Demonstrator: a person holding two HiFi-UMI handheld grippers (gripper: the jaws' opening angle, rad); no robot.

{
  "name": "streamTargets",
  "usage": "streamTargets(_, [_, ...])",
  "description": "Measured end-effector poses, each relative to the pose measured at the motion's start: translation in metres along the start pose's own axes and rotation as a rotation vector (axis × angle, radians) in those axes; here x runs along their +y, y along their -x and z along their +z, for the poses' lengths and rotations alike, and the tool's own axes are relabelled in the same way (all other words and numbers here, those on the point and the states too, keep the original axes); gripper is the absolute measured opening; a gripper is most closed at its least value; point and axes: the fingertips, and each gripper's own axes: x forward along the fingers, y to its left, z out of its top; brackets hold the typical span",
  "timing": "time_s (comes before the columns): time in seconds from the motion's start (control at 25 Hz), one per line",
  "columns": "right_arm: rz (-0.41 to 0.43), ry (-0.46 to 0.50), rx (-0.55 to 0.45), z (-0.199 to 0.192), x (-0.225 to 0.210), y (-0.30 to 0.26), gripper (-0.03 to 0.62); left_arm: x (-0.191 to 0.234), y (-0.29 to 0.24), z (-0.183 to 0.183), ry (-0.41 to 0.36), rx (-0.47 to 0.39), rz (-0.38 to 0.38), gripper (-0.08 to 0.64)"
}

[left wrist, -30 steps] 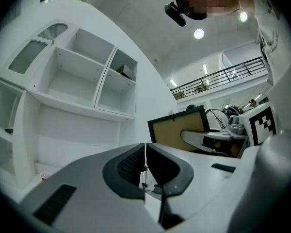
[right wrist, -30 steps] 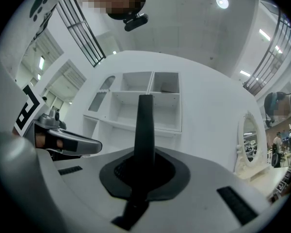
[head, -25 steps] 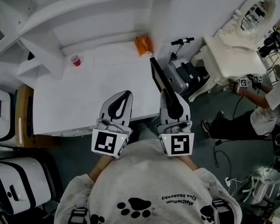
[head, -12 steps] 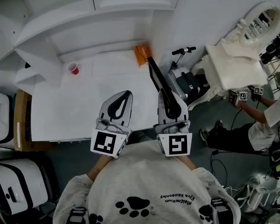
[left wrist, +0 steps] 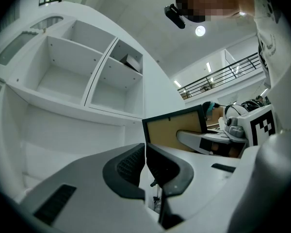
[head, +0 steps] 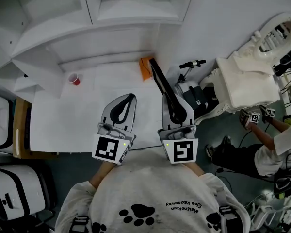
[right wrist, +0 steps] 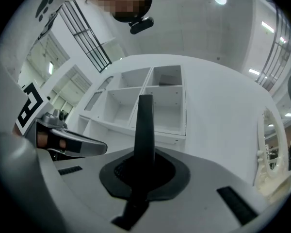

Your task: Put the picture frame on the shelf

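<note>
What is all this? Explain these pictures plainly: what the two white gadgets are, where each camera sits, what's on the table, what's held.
No robot here: a person holds a two-jaw gripper in each hand. The head view comes from a camera on their head, looking down; the other two come from cameras riding on the grippers, looking along the jaws. The right gripper is clamped on a dark picture frame, seen edge-on. The left gripper is shut and empty. On the white table stand a red cup and an orange item I cannot identify. The white shelf rises behind it.
</note>
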Motion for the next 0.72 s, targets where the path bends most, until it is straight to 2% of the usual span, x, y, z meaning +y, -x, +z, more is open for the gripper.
streamTargets(0.52, [0.016,0.026,-0.031,0.01,-0.005,-0.033,0.038,0.013,-0.025,0.016,-0.012,0.002,-0.021,0.025])
streamTargets(0.72, [0.012,0.065,-0.047,0.017,-0.001,-0.046,0.038,0.019,-0.033,0.03,-0.021,-0.039,-0.046,0.025])
